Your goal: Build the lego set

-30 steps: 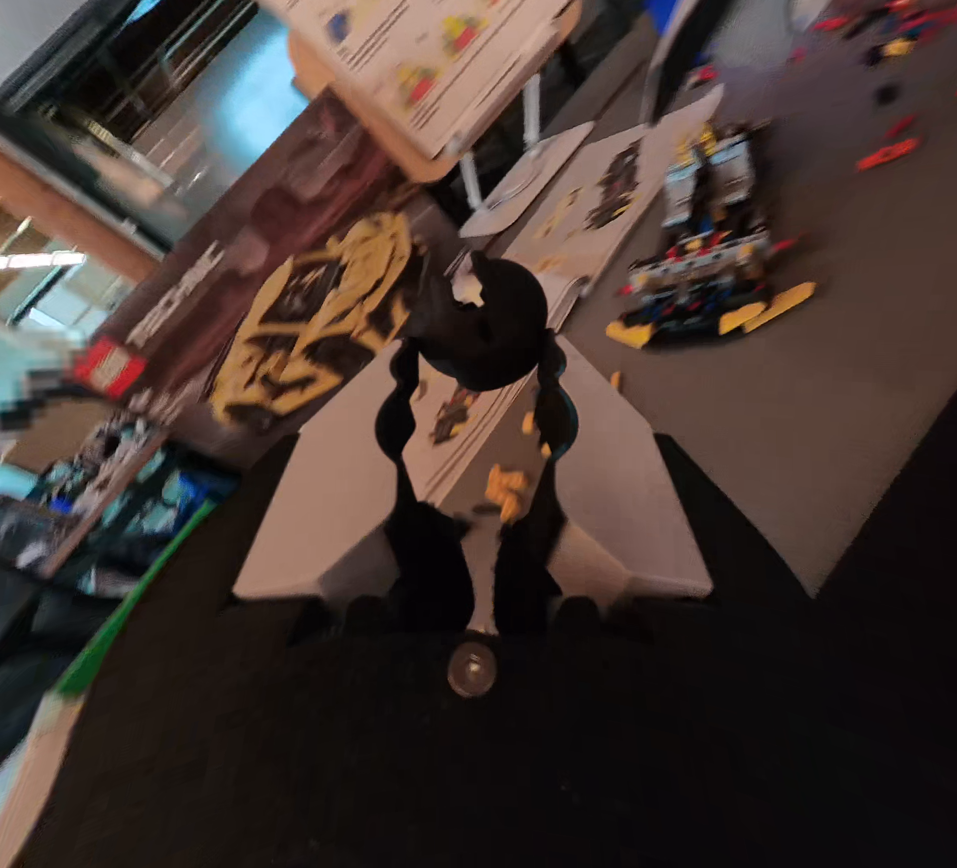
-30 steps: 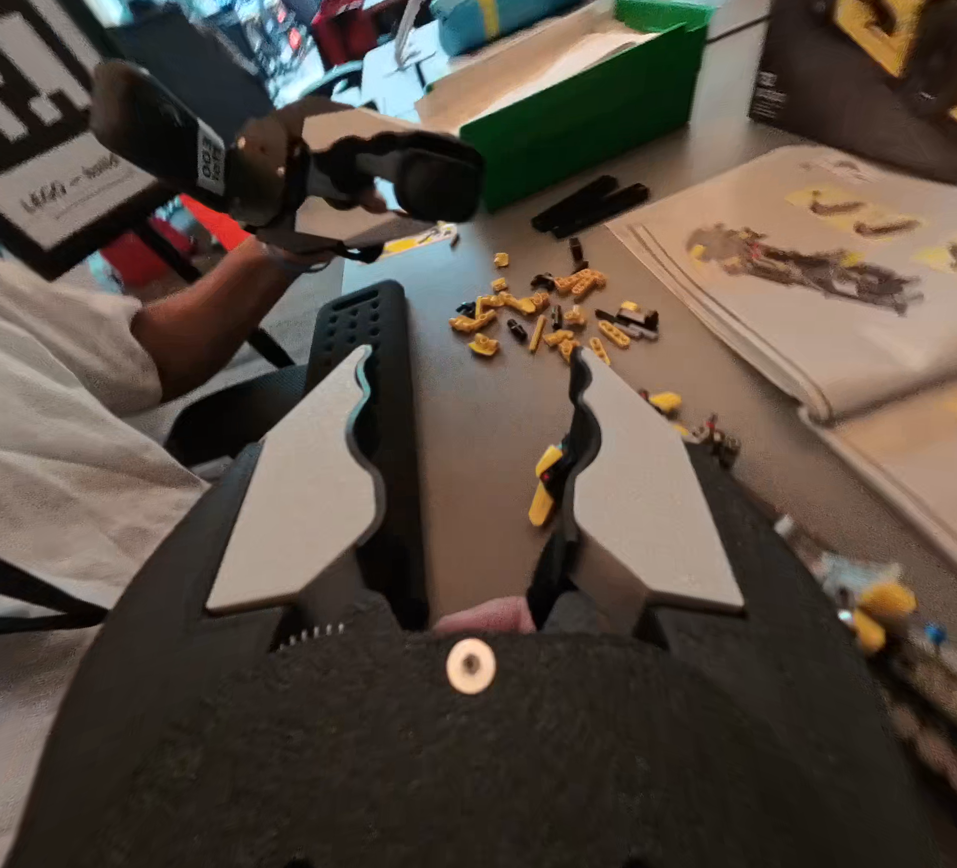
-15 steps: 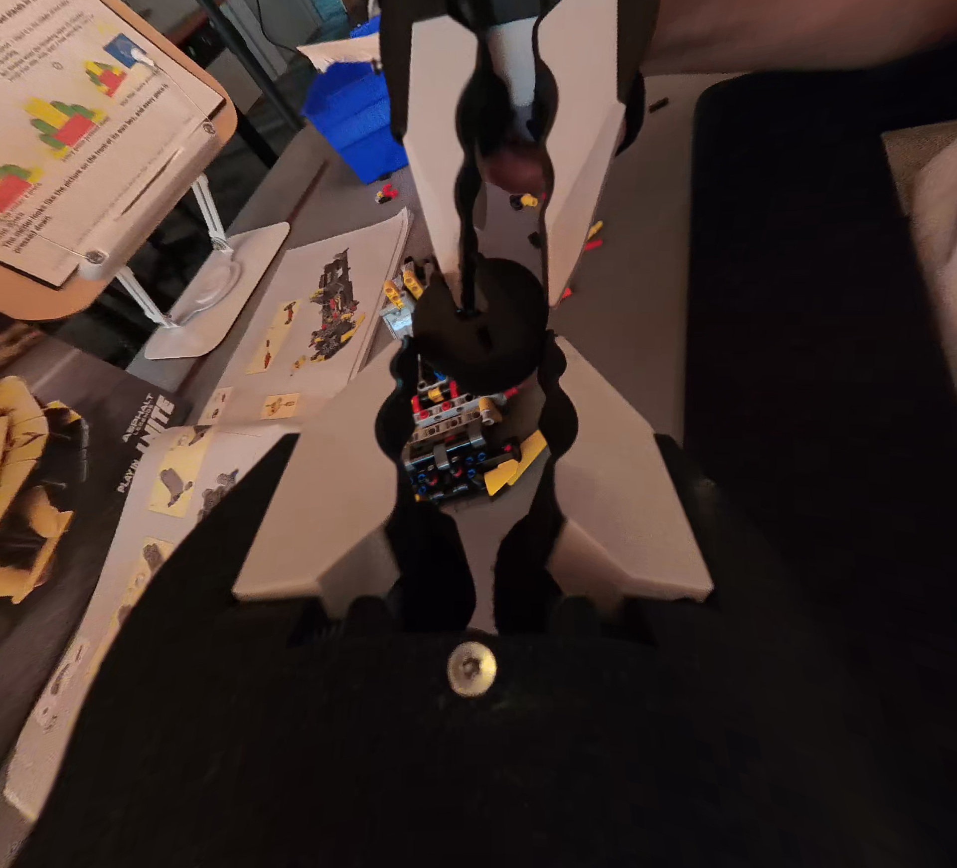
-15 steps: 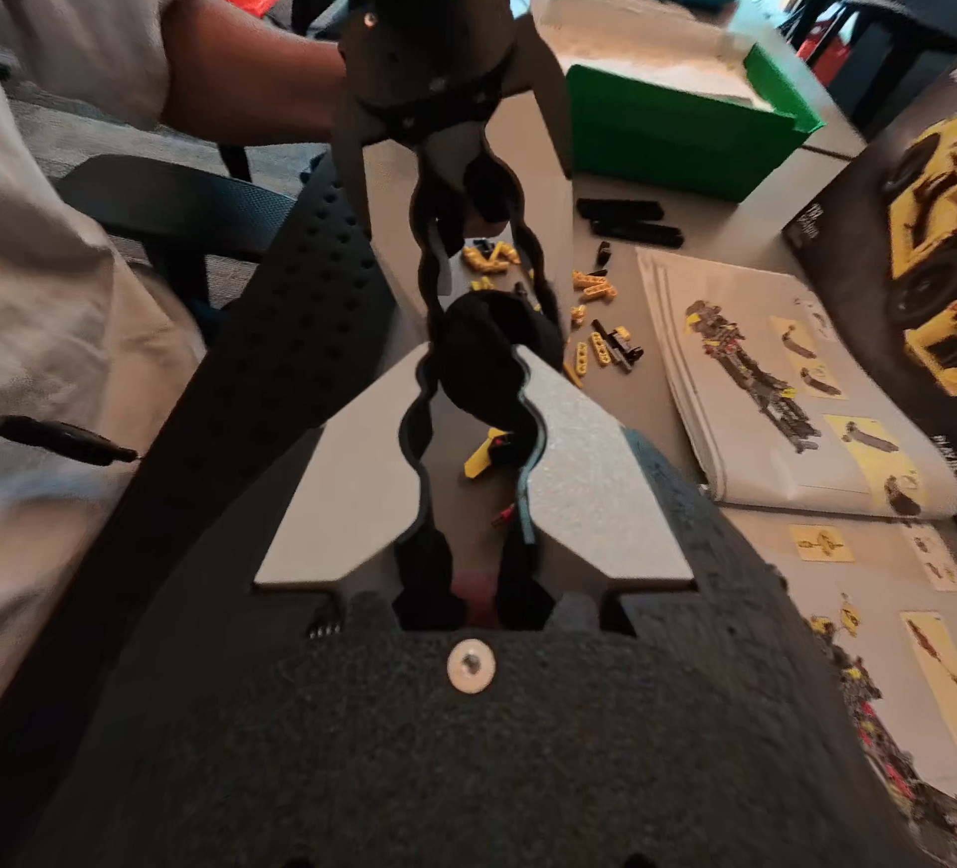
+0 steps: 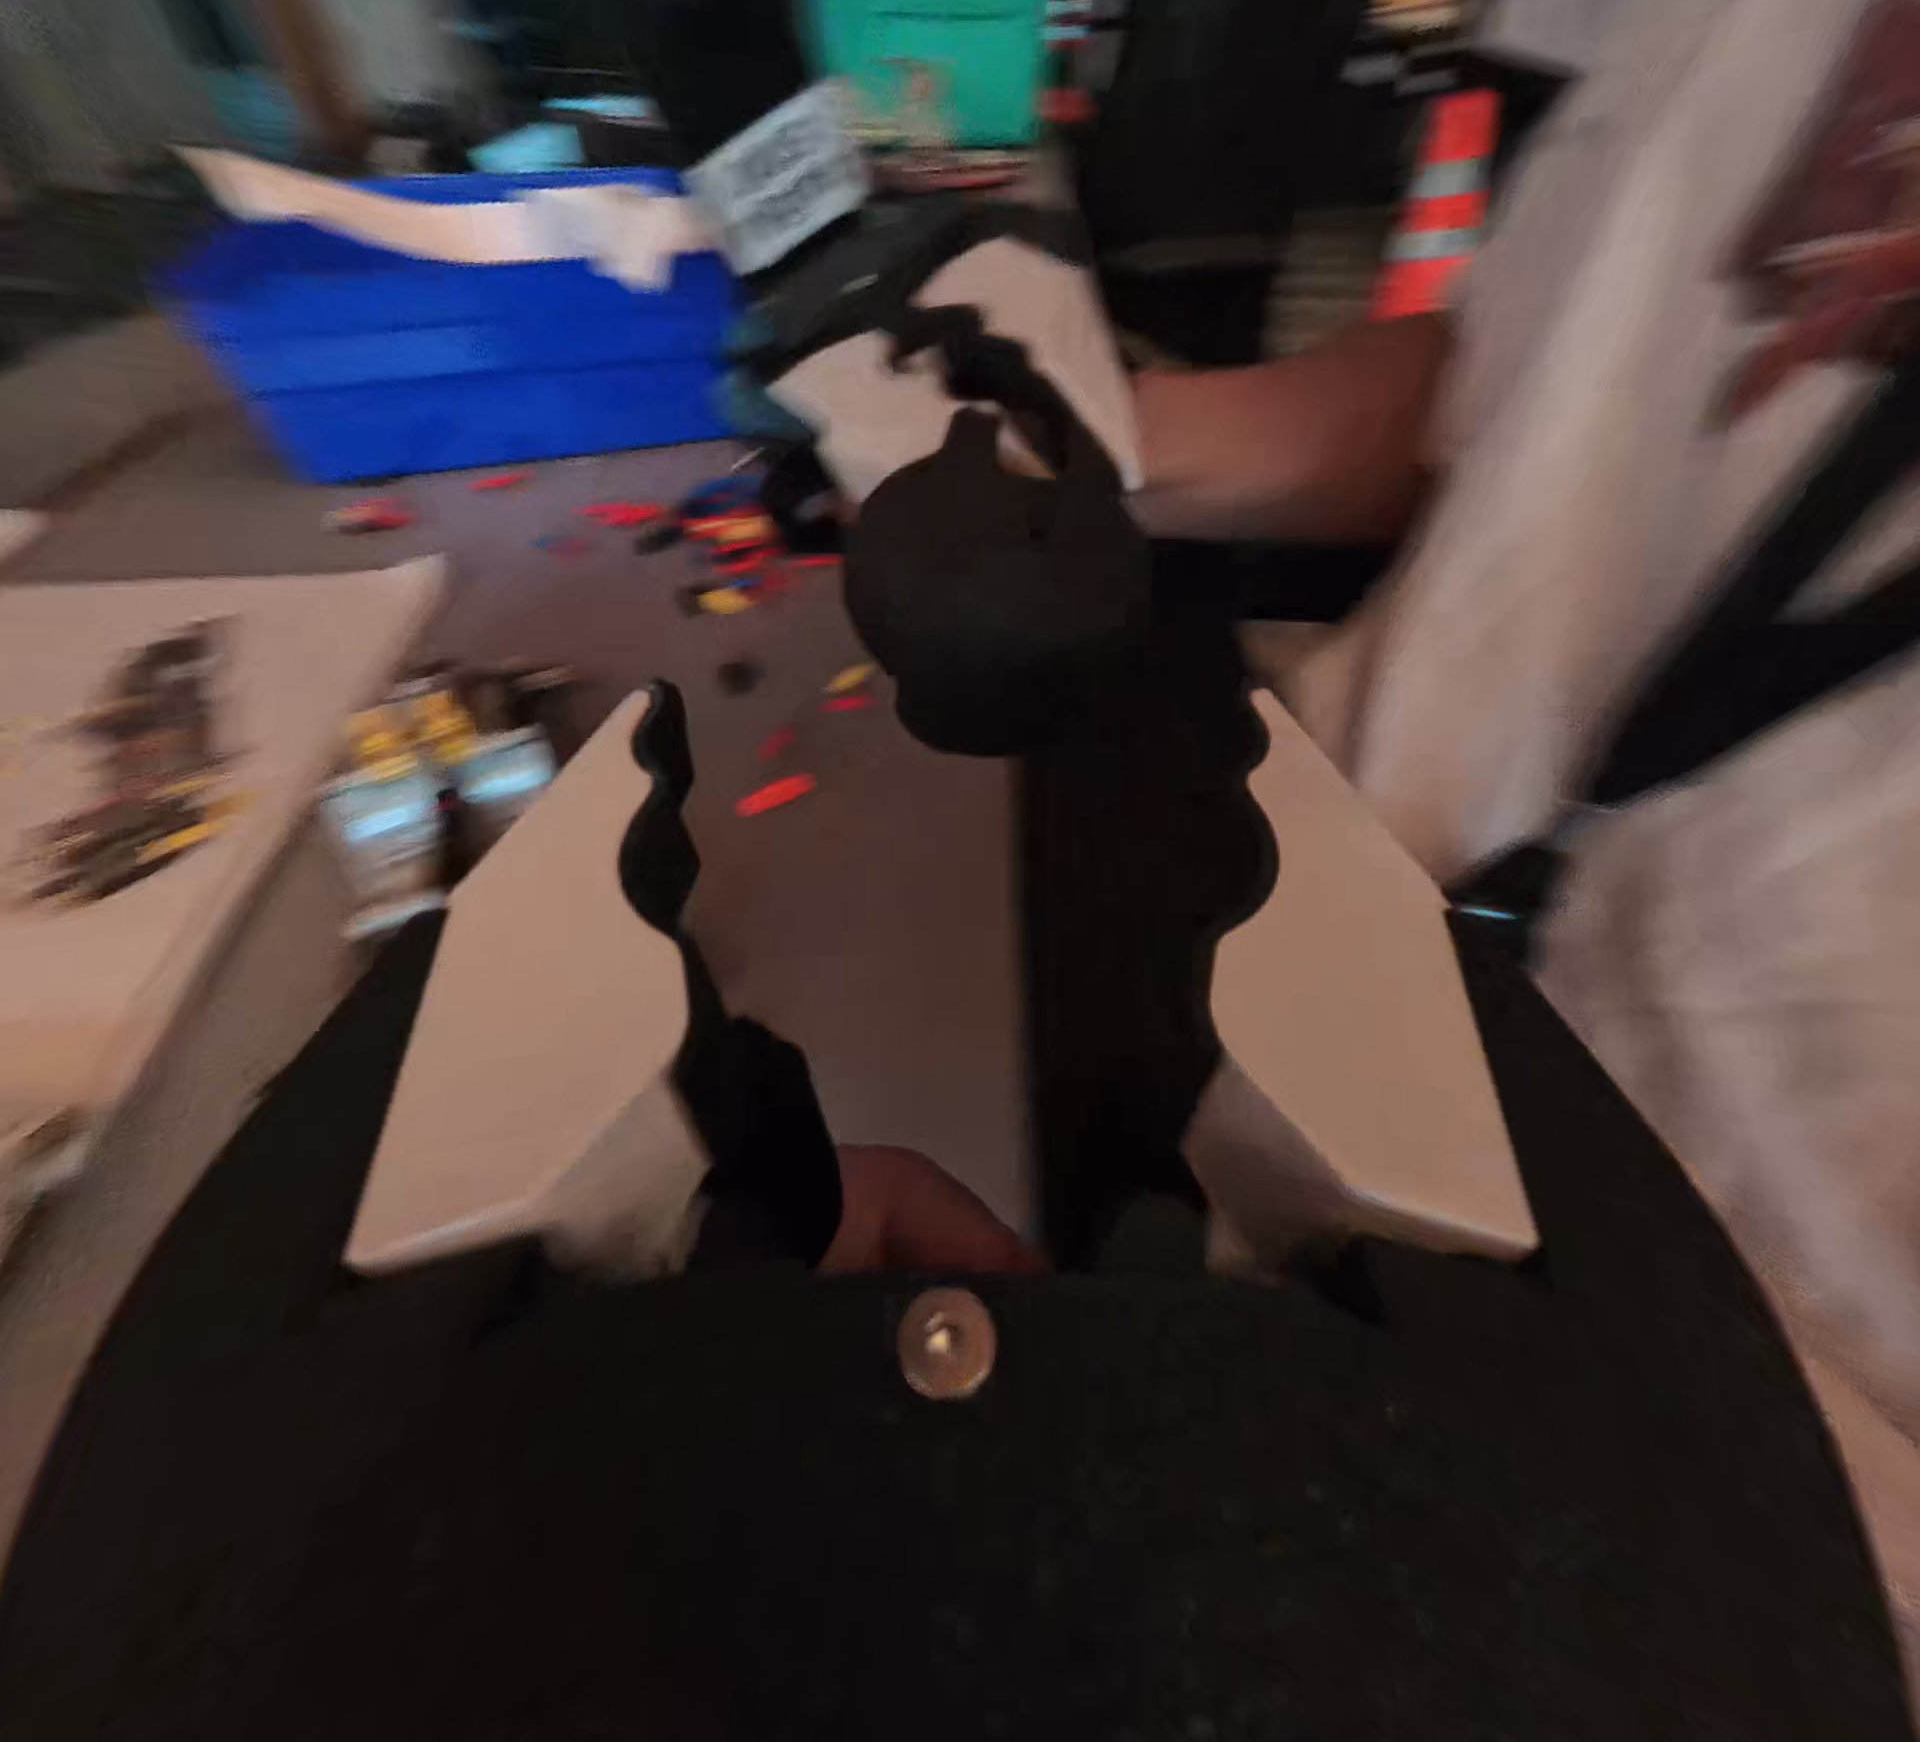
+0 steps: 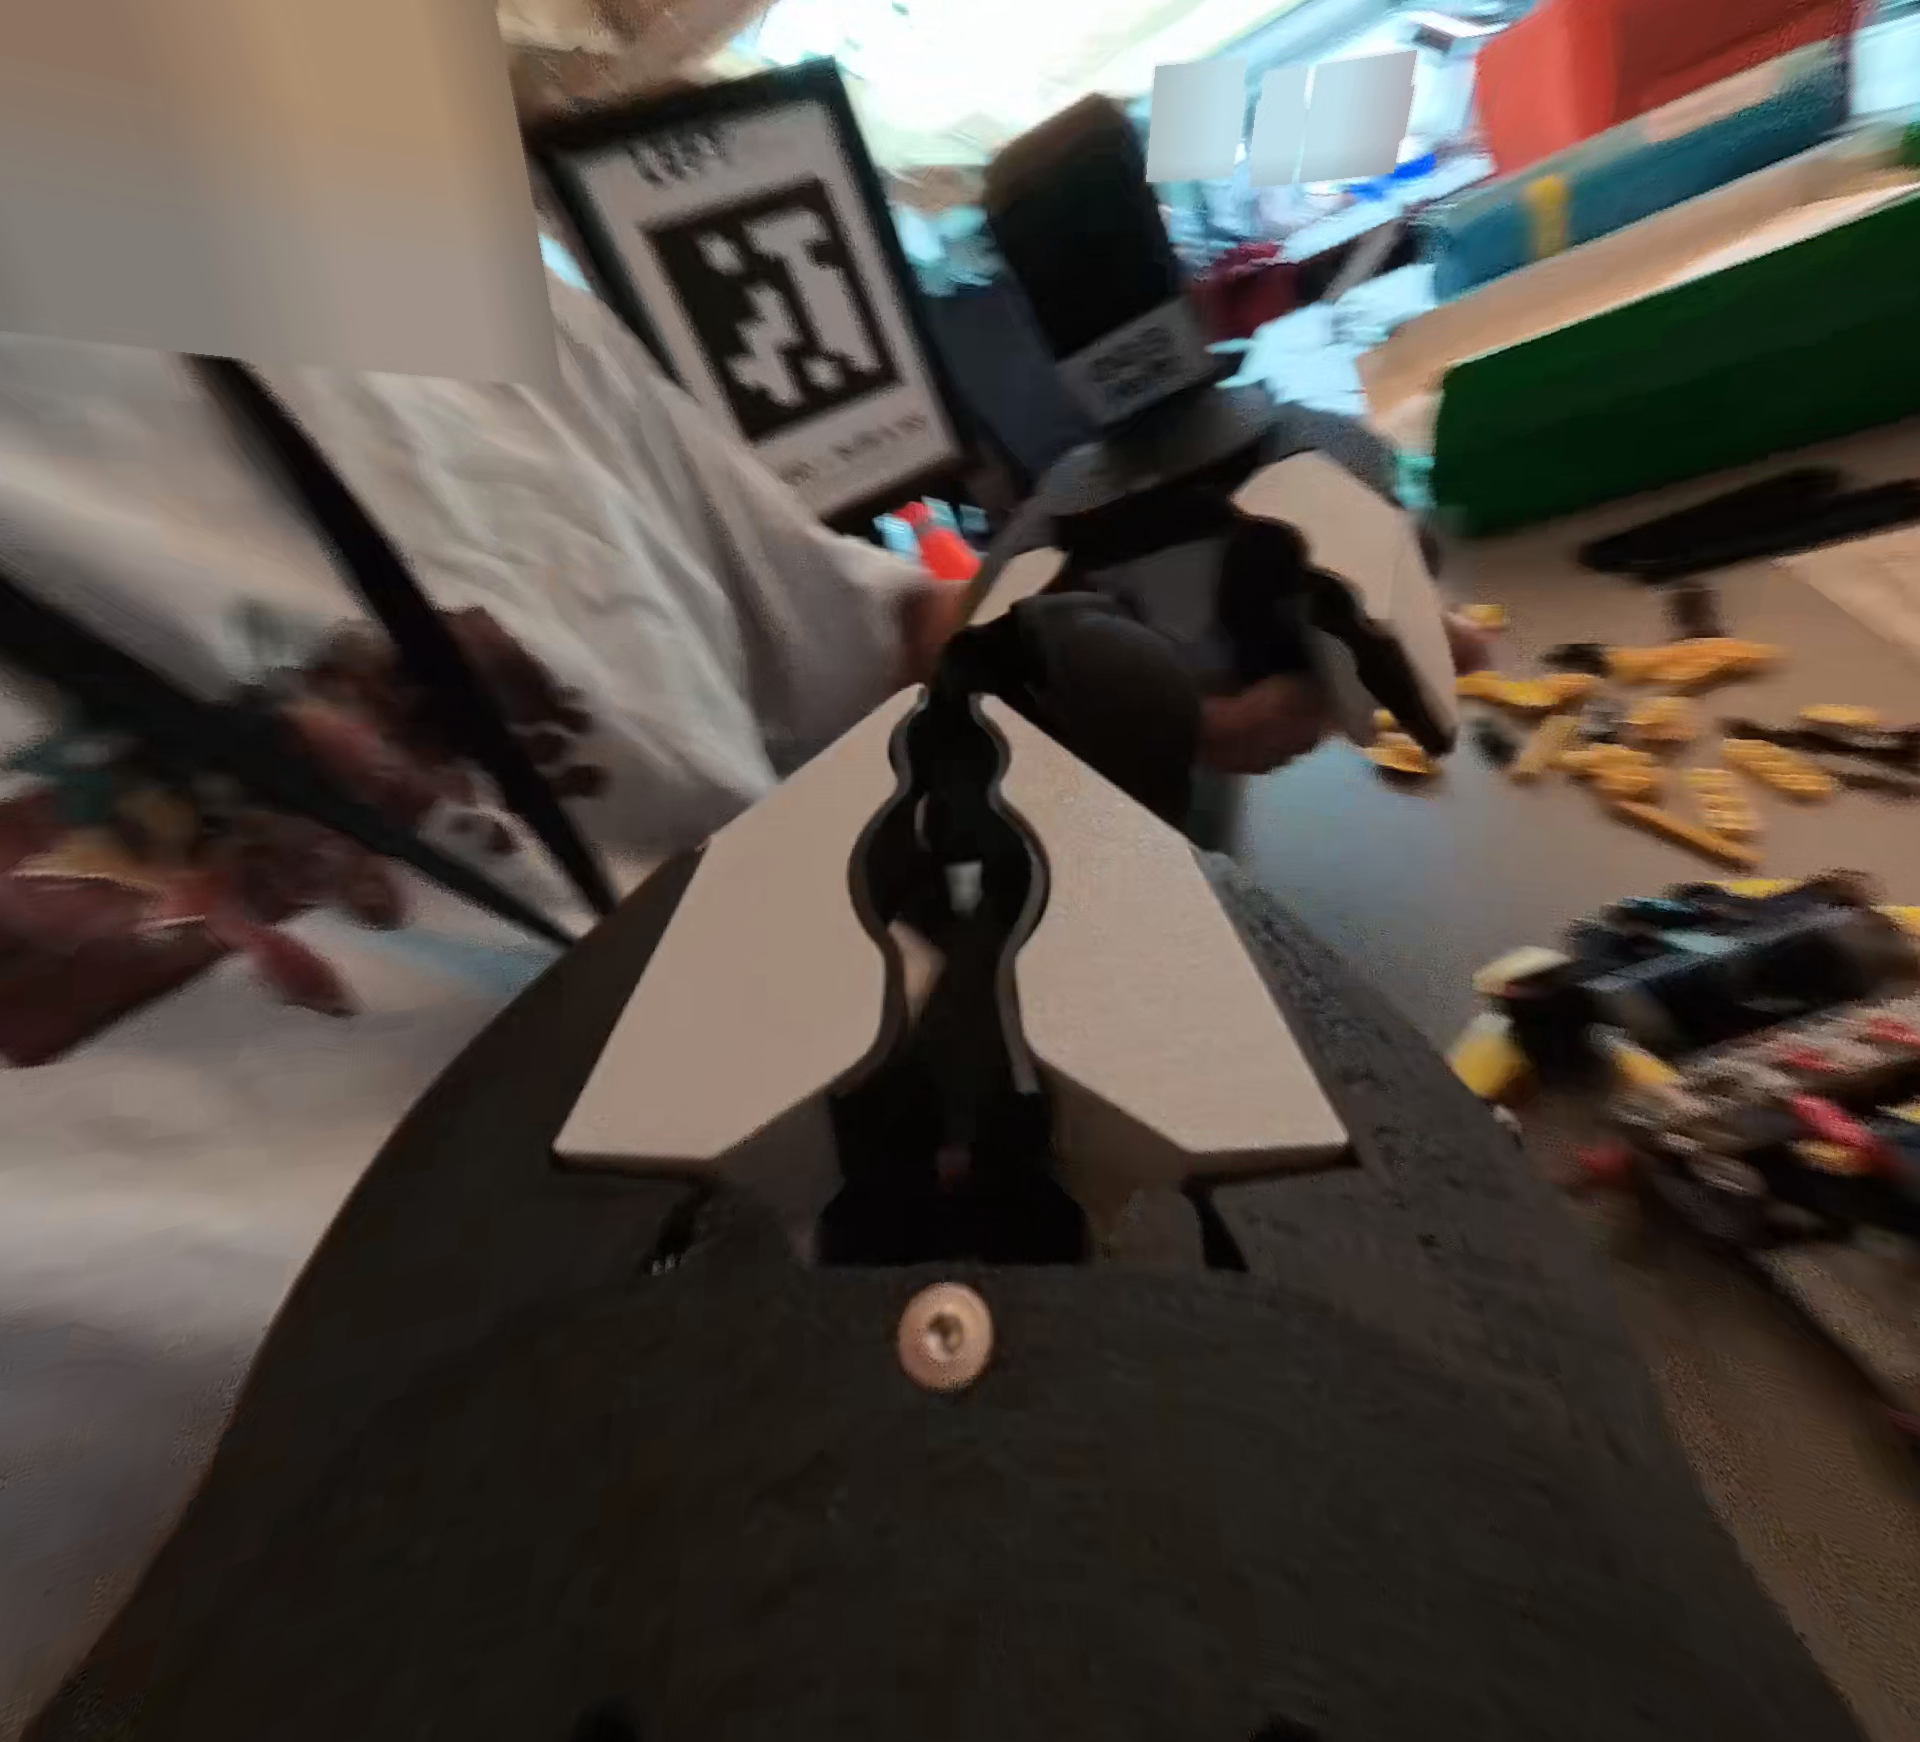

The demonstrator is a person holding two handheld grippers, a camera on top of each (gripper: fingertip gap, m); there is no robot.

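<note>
One grey tabletop (image 5: 883,913) carries nearly everything, and both views are smeared by motion. Next in size is the person's white shirt (image 6: 623,549), which fills the left of the right wrist view and the right edge of the left wrist view. A blue bin (image 5: 468,342) stands at the far side of the tabletop in the left wrist view. A green bin (image 6: 1662,414) sits at the far right in the other view. An open instruction booklet (image 5: 260,612) lies to the left. A black-and-white marker board (image 6: 779,310) stands behind the person's arm. The partly built model (image 6: 1714,1048), dark with yellow and red bits, rests on the tabletop at the right.

The left claw (image 5: 951,700) has its fingers spread wide with nothing between them. The right claw (image 6: 945,705) has its tips drawn almost together and pinches the edge of the black wheel (image 6: 1112,684). That wheel is held in the air above the tabletop, hanging from the right claw's tips, just ahead of the left claw's right-hand finger.

Loose yellow pieces (image 6: 1621,736) are scattered beyond the left claw. Small red pieces (image 5: 769,793) lie near the middle of the tabletop.
</note>
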